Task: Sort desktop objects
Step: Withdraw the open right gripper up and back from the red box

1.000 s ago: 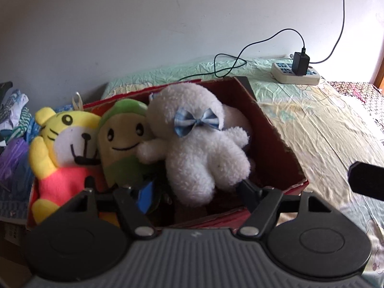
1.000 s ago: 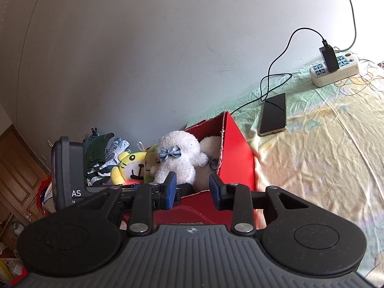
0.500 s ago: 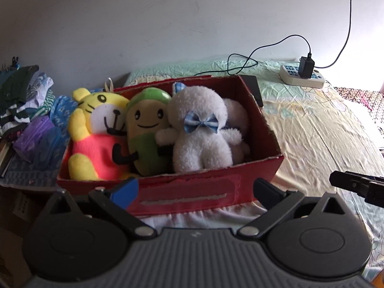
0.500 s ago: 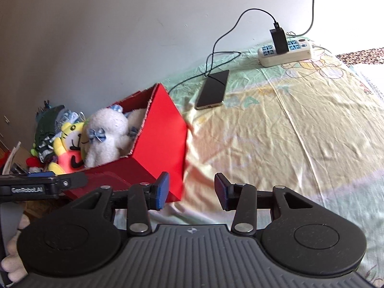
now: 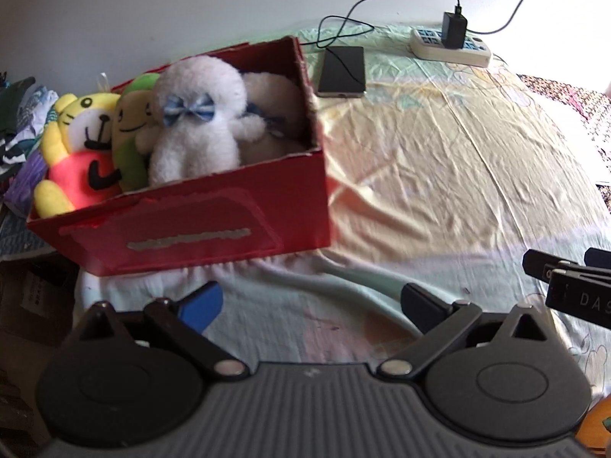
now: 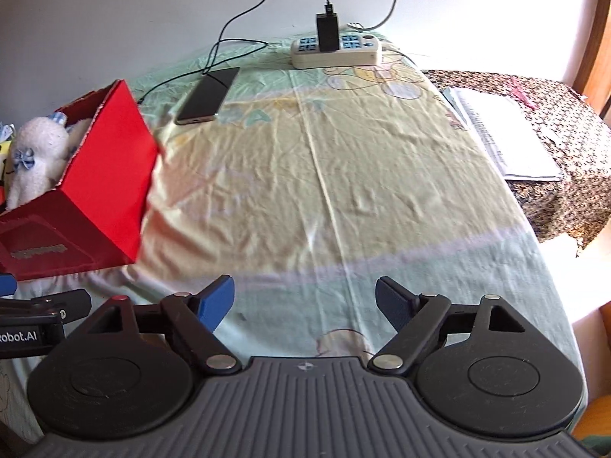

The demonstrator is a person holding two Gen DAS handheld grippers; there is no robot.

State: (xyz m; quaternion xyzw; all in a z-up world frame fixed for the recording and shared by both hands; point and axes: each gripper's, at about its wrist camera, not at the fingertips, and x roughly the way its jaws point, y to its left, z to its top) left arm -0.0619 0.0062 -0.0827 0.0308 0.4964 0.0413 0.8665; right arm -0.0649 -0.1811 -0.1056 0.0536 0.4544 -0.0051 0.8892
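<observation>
A red cardboard box (image 5: 214, 225) stands at the left of the sheet-covered table and holds plush toys: a white doll with a blue bow (image 5: 194, 114), a green one (image 5: 131, 129) and a yellow tiger in pink (image 5: 80, 141). The box (image 6: 107, 175) also shows at the left of the right wrist view. My left gripper (image 5: 309, 301) is open, empty, and hangs well in front of the box. My right gripper (image 6: 305, 297) is open too, empty, above bare sheet.
A dark phone (image 5: 341, 70) lies behind the box, cabled to a charger in a white power strip (image 6: 336, 47). Papers (image 6: 504, 137) rest on a patterned cloth at the right. Clothes (image 5: 15, 114) are piled left of the box.
Both grippers have pulled back from the box and swung right. The left one, earlier close around the white doll, is now clear of it. The right jaws have opened wider.
</observation>
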